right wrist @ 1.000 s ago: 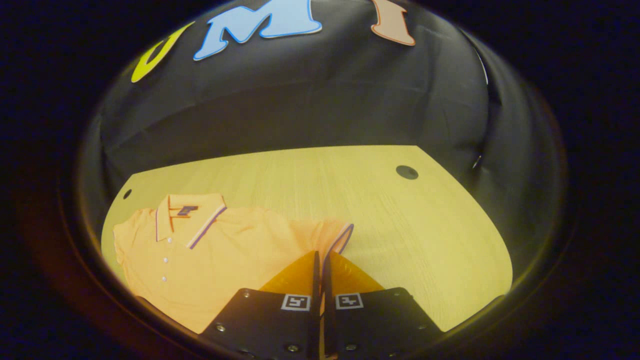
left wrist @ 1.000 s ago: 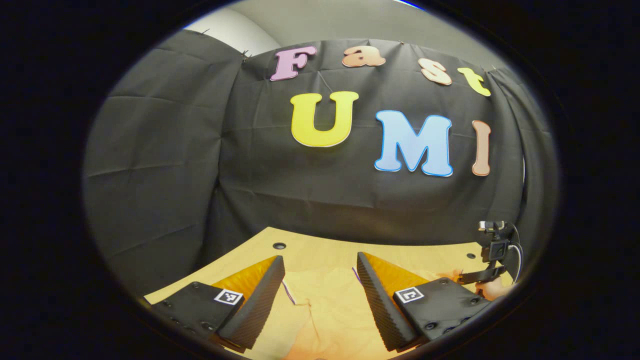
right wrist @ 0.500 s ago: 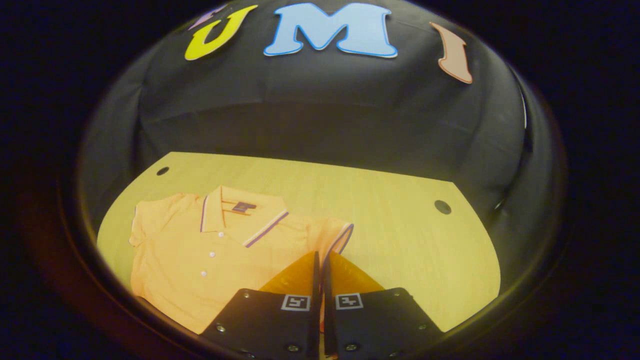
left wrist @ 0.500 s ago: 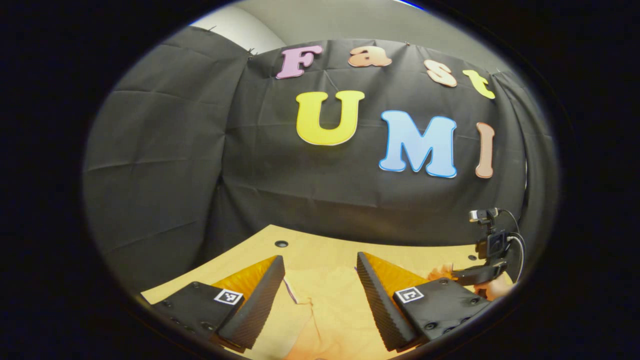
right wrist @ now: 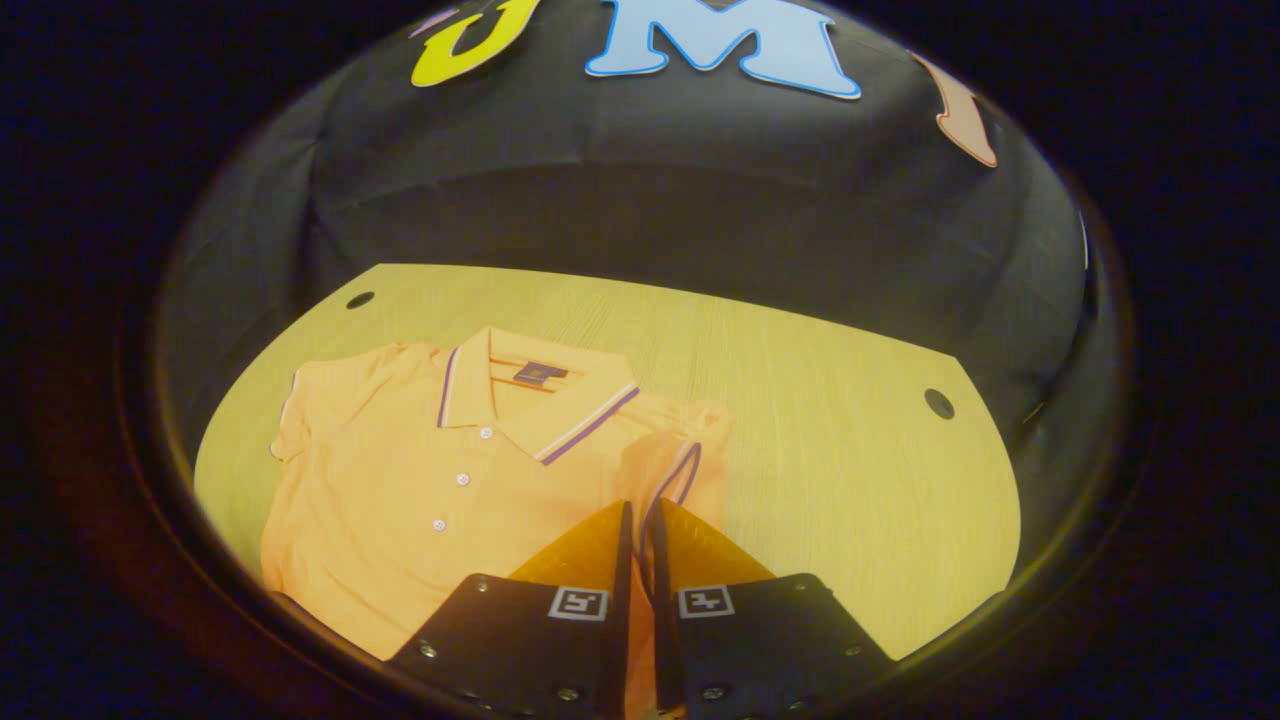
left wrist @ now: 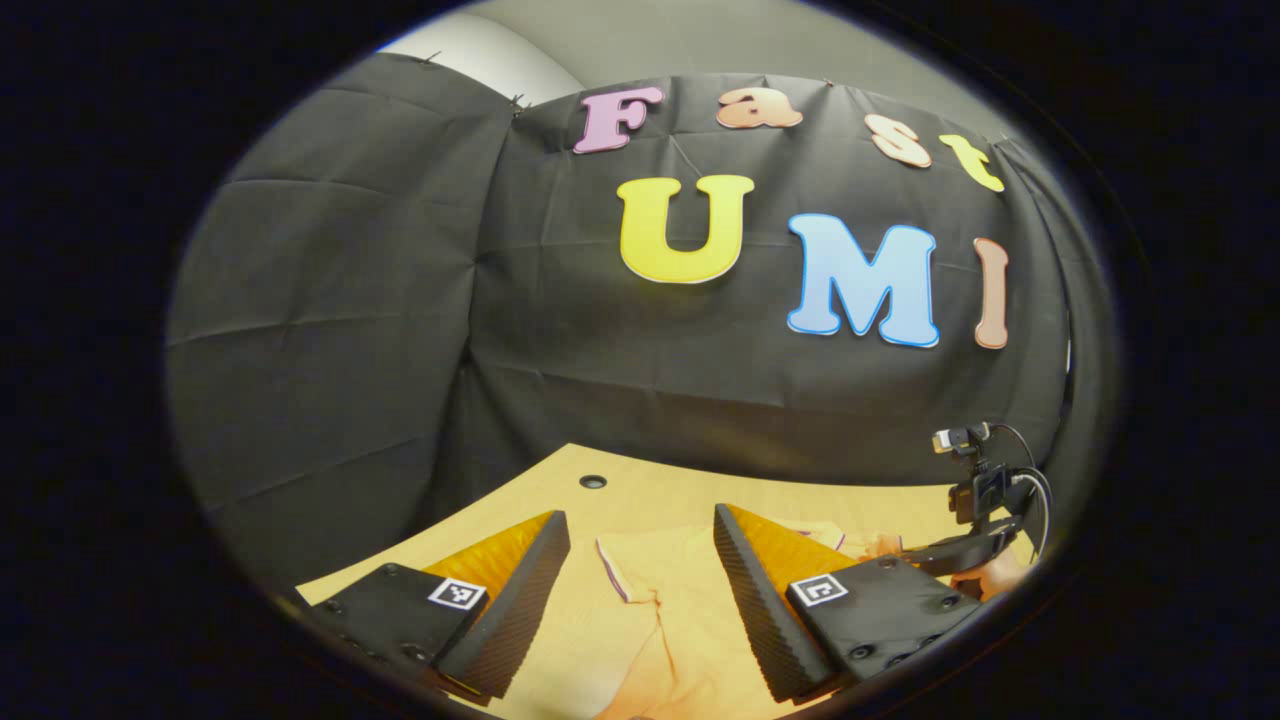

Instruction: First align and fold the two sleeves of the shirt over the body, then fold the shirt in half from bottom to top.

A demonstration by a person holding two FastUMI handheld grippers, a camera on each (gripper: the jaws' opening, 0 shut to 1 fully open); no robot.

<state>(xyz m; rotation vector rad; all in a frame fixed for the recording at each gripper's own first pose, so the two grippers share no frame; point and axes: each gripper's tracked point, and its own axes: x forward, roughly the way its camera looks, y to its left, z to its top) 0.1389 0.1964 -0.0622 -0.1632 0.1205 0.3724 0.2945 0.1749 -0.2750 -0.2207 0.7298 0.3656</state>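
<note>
Left gripper view. Your left tongs (left wrist: 640,560) stand wide apart above the near edge of the orange shirt (left wrist: 660,590), gripping nothing; a trimmed sleeve cuff (left wrist: 610,570) lies between the fingers, flat on the bench (left wrist: 650,490). Farther off at right, the other gripper (left wrist: 975,545) and the hand (left wrist: 990,575) holding it appear low over the cloth.

Right gripper view. Your right tongs (right wrist: 635,520) are closed to a narrow slit on the shirt's right sleeve (right wrist: 675,470), the striped cuff rising out from between the fingers. The shirt (right wrist: 420,500) lies face up on the bench (right wrist: 820,400), collar (right wrist: 530,390) toward the booth wall, the opposite sleeve (right wrist: 330,390) spread flat.

Risks, as a judgement. The pinch looks shallow, near the cuff hem, so thin fabric could slip out mid-fold. Pulling along the bench rather than lifting would drag the whole shirt and skew the collar line. Releasing the sleeve off-axis would leave the two sleeves misaligned for the later bottom-to-top fold.
</note>
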